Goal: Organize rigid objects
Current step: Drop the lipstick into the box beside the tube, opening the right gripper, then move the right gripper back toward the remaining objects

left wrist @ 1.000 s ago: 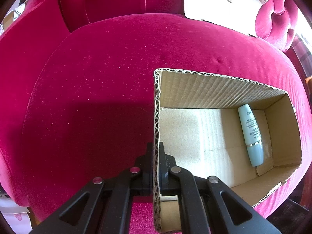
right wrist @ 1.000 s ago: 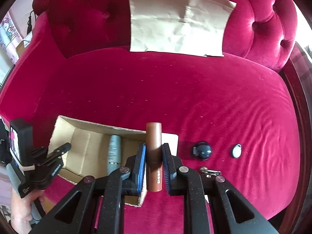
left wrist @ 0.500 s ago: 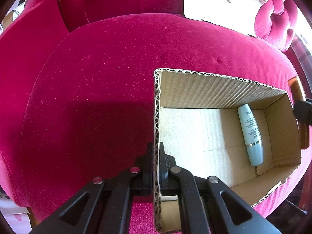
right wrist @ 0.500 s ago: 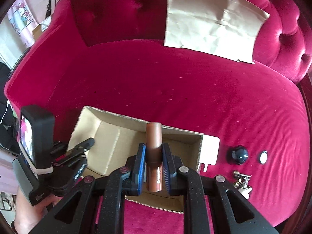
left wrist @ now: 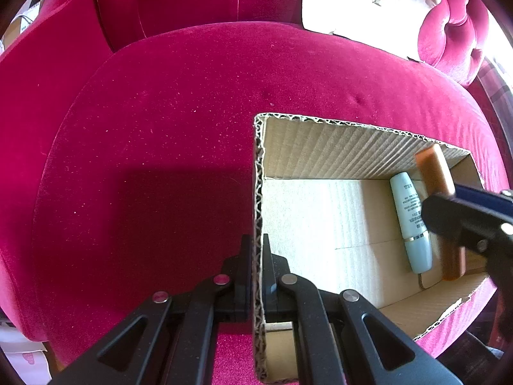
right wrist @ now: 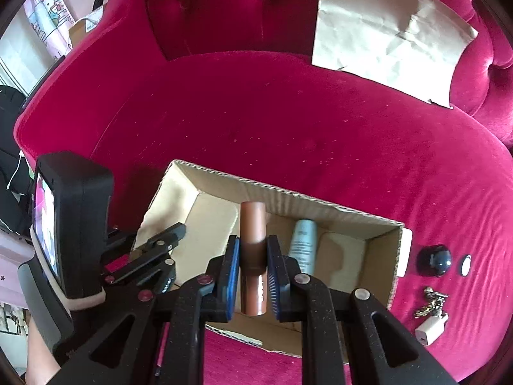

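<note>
An open cardboard box (left wrist: pixel 336 147) (right wrist: pixel 368 218) sits on a red velvet sofa seat. My left gripper (left wrist: pixel 257 250) (right wrist: pixel 173 237) is shut on the box's left wall, pinching the cardboard edge. A pale blue tube (left wrist: pixel 412 224) (right wrist: pixel 303 243) lies on the box floor at the right end. My right gripper (right wrist: pixel 253 256) (left wrist: pixel 449 192) is shut on a brown cylindrical tube (right wrist: pixel 253 256) (left wrist: pixel 434 173), holding it over the inside of the box, just beside the blue tube.
On the seat right of the box lie a dark round object (right wrist: pixel 434 260), a small white oval (right wrist: pixel 465 265), a metal keyring (right wrist: pixel 429 301) and a white charger plug (right wrist: pixel 431 329). A sheet of brown paper (right wrist: pixel 388 35) leans on the tufted backrest. A hand (right wrist: pixel 38 353) grips the left tool.
My right gripper carried the brown tube leftward and down from the box's right edge to over the box interior; it now shows in the left wrist view. The left gripper stayed still.
</note>
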The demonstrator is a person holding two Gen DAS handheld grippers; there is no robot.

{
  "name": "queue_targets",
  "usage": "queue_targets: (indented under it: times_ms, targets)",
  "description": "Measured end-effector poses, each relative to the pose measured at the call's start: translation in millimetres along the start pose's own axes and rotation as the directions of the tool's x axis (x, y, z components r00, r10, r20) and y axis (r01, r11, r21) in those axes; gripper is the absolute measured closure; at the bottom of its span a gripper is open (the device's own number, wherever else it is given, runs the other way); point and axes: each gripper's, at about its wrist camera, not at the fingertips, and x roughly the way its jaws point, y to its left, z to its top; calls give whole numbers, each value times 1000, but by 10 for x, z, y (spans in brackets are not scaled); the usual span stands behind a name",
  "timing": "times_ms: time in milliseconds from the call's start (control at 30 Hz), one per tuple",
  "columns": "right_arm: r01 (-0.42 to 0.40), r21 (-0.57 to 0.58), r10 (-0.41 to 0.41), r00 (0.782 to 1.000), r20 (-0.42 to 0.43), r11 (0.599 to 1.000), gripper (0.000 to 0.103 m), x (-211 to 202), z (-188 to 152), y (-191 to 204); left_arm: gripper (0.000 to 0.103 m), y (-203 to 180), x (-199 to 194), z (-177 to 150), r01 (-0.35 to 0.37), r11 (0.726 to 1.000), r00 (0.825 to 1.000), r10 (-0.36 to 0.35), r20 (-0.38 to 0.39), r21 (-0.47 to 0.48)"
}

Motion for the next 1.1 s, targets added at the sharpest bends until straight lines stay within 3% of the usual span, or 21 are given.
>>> queue_targets:
  times_ms: [533, 567, 633, 833, 933, 1100]
  targets:
    - [-17, 1, 17, 1000, 5, 1000, 85, 116, 70, 99, 100, 10, -1, -16, 4, 1000, 1000, -4, 2, 2]
    - [-9, -3, 9, 1000, 5, 1000, 82, 119, 74, 104, 100, 13, -2, -17, 5, 1000, 1000, -5, 2, 1]
    - [10, -9, -10, 1000, 16, 1000, 51, 94, 67, 109, 100, 20, 0, -16, 10, 1000, 1000, -10, 2, -5]
    - [106, 13, -107, 994, 36, 994, 19, 27, 72, 5, 100, 26, 9, -16, 10, 1000, 1000, -10, 2, -9]
    - [127, 26, -128, 991, 31, 992, 7, 27, 87, -66, 100, 29, 15, -20, 8, 1000, 1000, -8, 2, -7]
    - [126, 37, -127, 991, 33, 991, 0, -1, 93, -168, 100, -10, -12, 1, 3, 1000, 1000, -3, 1, -4]
